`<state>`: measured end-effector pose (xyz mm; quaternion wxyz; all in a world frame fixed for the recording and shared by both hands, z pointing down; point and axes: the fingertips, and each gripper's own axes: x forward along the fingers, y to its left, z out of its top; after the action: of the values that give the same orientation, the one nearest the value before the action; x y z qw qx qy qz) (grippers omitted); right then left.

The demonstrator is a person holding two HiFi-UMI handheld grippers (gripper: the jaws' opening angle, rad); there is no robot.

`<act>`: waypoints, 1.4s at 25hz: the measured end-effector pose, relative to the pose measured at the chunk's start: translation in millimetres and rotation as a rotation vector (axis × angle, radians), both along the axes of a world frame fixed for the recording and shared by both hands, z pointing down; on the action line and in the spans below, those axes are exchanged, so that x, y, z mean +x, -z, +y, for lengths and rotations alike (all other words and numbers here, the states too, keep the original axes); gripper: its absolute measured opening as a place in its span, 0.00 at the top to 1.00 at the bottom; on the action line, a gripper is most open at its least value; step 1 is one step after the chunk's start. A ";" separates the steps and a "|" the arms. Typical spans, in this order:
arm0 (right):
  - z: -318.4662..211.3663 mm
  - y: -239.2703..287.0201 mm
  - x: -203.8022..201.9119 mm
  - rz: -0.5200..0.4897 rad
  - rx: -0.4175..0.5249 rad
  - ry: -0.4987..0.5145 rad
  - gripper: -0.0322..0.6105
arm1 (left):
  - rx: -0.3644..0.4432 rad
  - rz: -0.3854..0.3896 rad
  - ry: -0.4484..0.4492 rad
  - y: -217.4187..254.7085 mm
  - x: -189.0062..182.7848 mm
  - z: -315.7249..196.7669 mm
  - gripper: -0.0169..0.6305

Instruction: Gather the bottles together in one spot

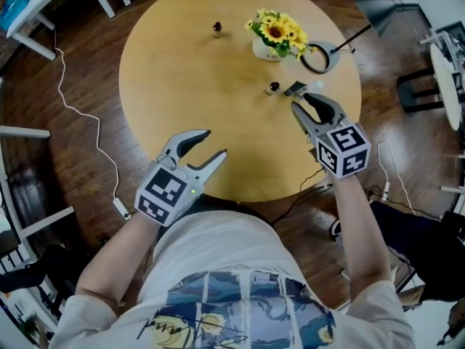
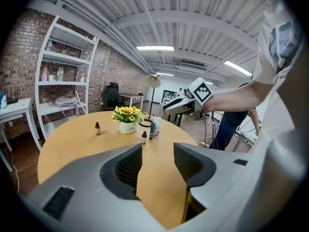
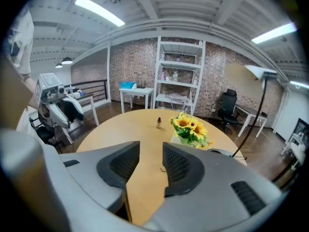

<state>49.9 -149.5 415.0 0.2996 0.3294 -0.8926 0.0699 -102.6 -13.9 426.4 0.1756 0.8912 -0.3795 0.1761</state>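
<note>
At a round wooden table (image 1: 182,86), seen from above, we hold the left gripper (image 1: 216,143) over the near edge, jaws apart w/ only bare tabletop between them. Our right gripper (image 1: 305,104) hangs over the right side, jaws also apart & gripping nothing. A small pale round object (image 3: 162,167), too little to identify, shows low in the gap in the right gripper view, untouched. Just beyond that gripper's tips, three bottles stand close together: a small dark-brown glass bottle (image 1: 272,88), a slim dark teal bottle (image 1: 294,89) & a white bottle (image 1: 314,86). A 4th, a lone dark-brown bottle (image 1: 216,29), stands at the far left, well apart from the rest. Far right: yellow sunflowers in a white pot (image 1: 275,38), beside a black ring on a thin stem (image 1: 314,57).
</note>
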 end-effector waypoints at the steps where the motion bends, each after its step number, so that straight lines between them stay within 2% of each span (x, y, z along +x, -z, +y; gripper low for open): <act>1: 16.0 10.0 6.5 -0.041 0.006 -0.015 0.67 | -0.006 0.007 -0.001 3.4 3.1 2.4 0.65; 4: 67.6 35.4 23.7 -0.162 0.009 -0.043 0.64 | -0.024 0.033 0.004 16.7 12.0 7.6 0.65; 7: 111.7 49.6 45.2 -0.233 0.004 -0.079 0.63 | -0.042 0.049 0.011 30.3 23.6 11.0 0.65; 11: 149.7 55.4 79.9 -0.268 0.009 -0.131 0.62 | -0.089 0.091 0.043 44.0 37.7 16.4 0.65; 14: 170.2 62.9 92.2 -0.293 0.018 -0.129 0.59 | -0.120 0.119 0.063 52.1 47.1 20.5 0.65; 16: 178.5 66.5 95.7 -0.307 0.027 -0.101 0.59 | -0.144 0.133 0.078 54.3 51.1 24.0 0.65; 19: 188.9 66.6 96.7 -0.326 -0.007 -0.080 0.59 | -0.196 0.140 0.104 53.5 56.4 33.9 0.65; 22: 193.1 67.5 95.2 -0.336 -0.009 -0.043 0.59 | -0.208 0.113 0.112 54.1 64.4 44.6 0.65; 24: 194.8 67.4 92.8 -0.342 -0.014 -0.017 0.59 | -0.211 0.124 0.118 56.1 69.0 50.0 0.65; 29: 191.9 69.4 88.9 -0.355 -0.003 0.048 0.59 | -0.197 0.177 0.174 60.4 67.6 50.5 0.59; 33: 188.9 68.3 85.9 -0.366 -0.020 0.054 0.59 | -0.162 0.160 0.223 59.8 54.6 44.7 0.57; 35: 189.1 70.0 83.3 -0.363 -0.009 0.060 0.59 | -0.136 0.127 0.223 58.8 46.6 40.3 0.57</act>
<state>133.2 39.6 345.1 0.1370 0.2835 -0.9411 0.1232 -56.0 26.4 367.6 0.2775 0.8389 -0.4515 0.1241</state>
